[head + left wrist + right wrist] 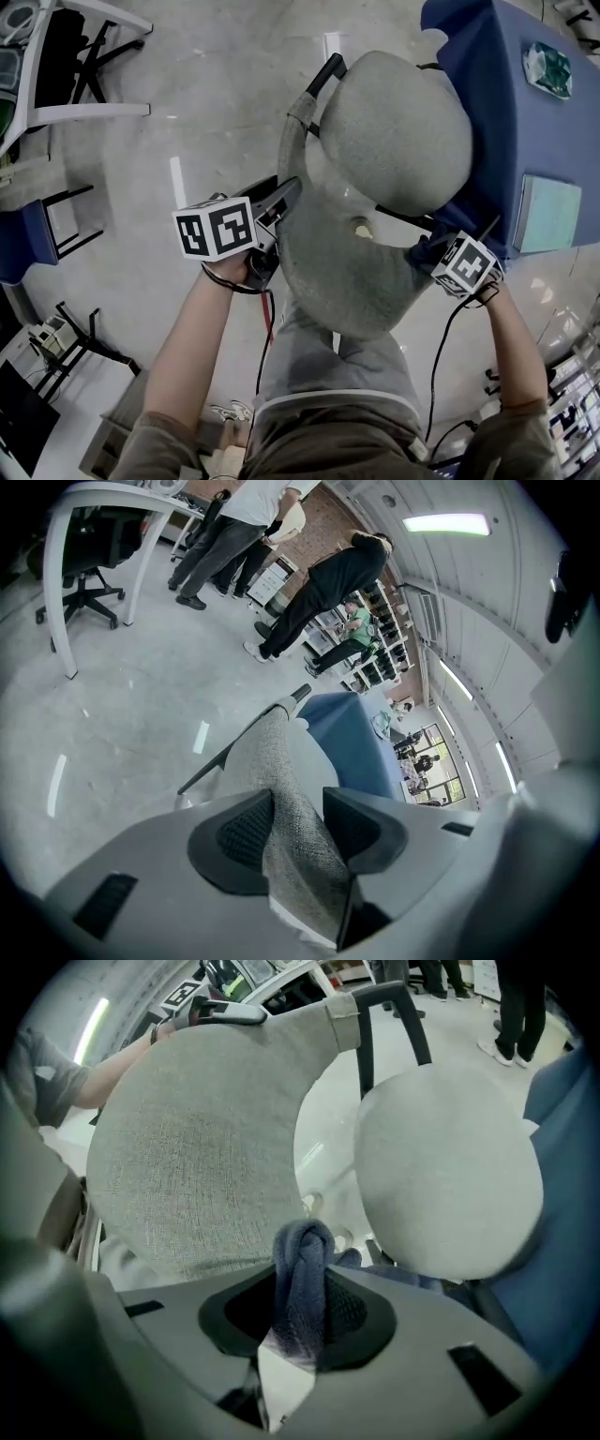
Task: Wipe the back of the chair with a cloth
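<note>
A grey fabric office chair stands in front of me, its back (pixel 337 272) nearest and its seat (pixel 394 131) beyond. My left gripper (pixel 286 199) clamps the left edge of the chair back. In the left gripper view that edge (pixel 277 761) fills the gap of the left gripper (pixel 298 817), and both pads touch the fabric. My right gripper (pixel 429 251) is at the back's right edge, shut on a bunched dark blue cloth (pixel 302 1260). In the right gripper view the right gripper (pixel 305 1312) points at the chair back (pixel 197 1147) and the seat (pixel 441 1166).
A table under a blue cover (pixel 506 112) stands close on the right, with a pale pad (pixel 547 214) and a green object (pixel 547 67) on it. A white desk (pixel 56 112) is at the upper left. Several people (pixel 319 592) stand further off, near a black office chair (pixel 89 564).
</note>
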`<state>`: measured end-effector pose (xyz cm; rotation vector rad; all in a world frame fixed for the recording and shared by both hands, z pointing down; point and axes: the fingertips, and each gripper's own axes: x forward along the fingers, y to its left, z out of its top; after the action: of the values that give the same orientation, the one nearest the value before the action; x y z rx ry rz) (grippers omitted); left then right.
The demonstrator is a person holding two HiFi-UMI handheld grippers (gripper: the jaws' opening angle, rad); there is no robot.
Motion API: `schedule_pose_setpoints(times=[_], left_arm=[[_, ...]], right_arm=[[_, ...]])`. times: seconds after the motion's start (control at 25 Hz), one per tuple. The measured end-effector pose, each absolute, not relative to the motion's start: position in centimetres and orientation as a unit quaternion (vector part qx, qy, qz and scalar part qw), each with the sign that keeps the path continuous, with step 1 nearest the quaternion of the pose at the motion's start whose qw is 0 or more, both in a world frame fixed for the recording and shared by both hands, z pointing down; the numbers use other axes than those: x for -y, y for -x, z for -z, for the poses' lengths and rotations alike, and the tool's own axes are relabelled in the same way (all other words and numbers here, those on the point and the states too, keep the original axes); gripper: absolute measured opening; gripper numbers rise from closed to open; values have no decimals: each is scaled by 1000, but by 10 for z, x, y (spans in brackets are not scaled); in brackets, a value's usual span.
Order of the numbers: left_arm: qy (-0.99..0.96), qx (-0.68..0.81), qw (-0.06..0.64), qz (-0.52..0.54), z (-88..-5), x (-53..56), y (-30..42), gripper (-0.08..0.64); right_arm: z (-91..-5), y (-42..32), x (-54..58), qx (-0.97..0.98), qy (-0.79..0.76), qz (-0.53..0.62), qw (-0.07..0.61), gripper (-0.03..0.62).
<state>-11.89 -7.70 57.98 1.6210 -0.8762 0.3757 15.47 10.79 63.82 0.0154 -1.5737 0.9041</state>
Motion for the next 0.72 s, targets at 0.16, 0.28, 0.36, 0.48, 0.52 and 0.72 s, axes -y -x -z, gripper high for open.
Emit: schedule_pose_setpoints(times=[0.16, 0.28, 0.36, 0.48, 0.52, 0.72], left_arm=[[-697, 373, 583, -186, -581, 77, 118, 190], [-699, 370, 579, -196, -581, 77, 117, 190], [-700, 370, 578, -197, -581, 76, 117, 190], [-702, 372, 573, -203, -581, 77, 118, 189], [-702, 372, 572, -204, -581, 77, 119, 189], [-699, 371, 576, -205, -582, 76, 118, 189]], right_arm=[[-630, -110, -116, 700, 30, -391, 597, 112], [-608, -48, -112, 739, 37, -413, 532, 112], [-592, -7, -99, 769, 27, -412, 489, 110], [-566, 45, -64, 804, -5, -430, 410, 109], [-557, 59, -51, 812, -20, -442, 381, 109], [-534, 86, -14, 830, -92, -455, 308, 110]])
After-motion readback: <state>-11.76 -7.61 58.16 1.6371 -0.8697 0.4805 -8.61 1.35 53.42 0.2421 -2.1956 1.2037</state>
